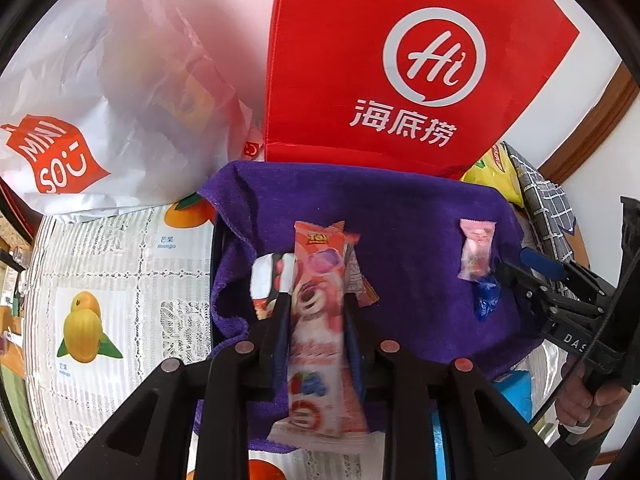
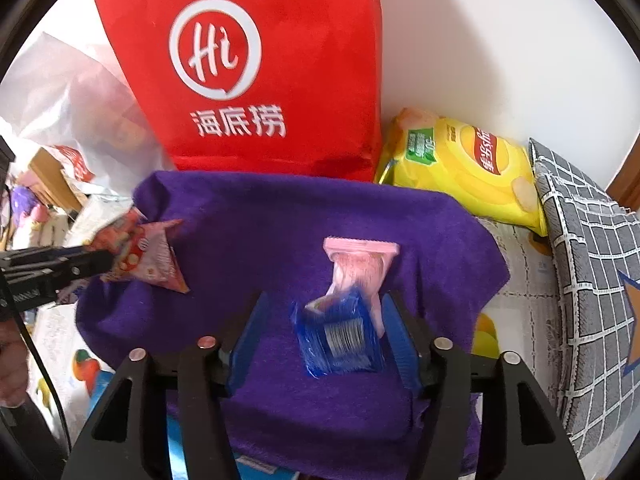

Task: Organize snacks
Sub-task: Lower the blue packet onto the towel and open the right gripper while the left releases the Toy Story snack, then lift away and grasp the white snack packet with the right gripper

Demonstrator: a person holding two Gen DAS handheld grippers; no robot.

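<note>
A table covered by a fruit-printed cloth (image 1: pixel 120 280) is seen against a white wall, with a purple towel (image 1: pixel 400 208) spread over the middle of both views. A red bag (image 1: pixel 400 60) stands upright at the top of the frame behind the towel, a white shopping bag (image 1: pixel 100 120) is slumped at the upper left of the left wrist view, and a yellow chip bag (image 2: pixel 464 168) with a grey checked cloth (image 2: pixel 592 280) beside it is seen at the right of the right wrist view. The left gripper (image 1: pixel 316 304) is clamped on a long pink snack bar (image 1: pixel 318 320), which is held lengthwise between its fingers above the towel; another wrapper (image 1: pixel 266 280) lies just under it. The right gripper (image 2: pixel 324 332) is spread wide, its blue pads on either side of a blue snack packet (image 2: pixel 340 340) that rests on the towel nearer the right pad. A small pink packet (image 2: pixel 360 268) lies touching the blue one at its far edge.
</note>
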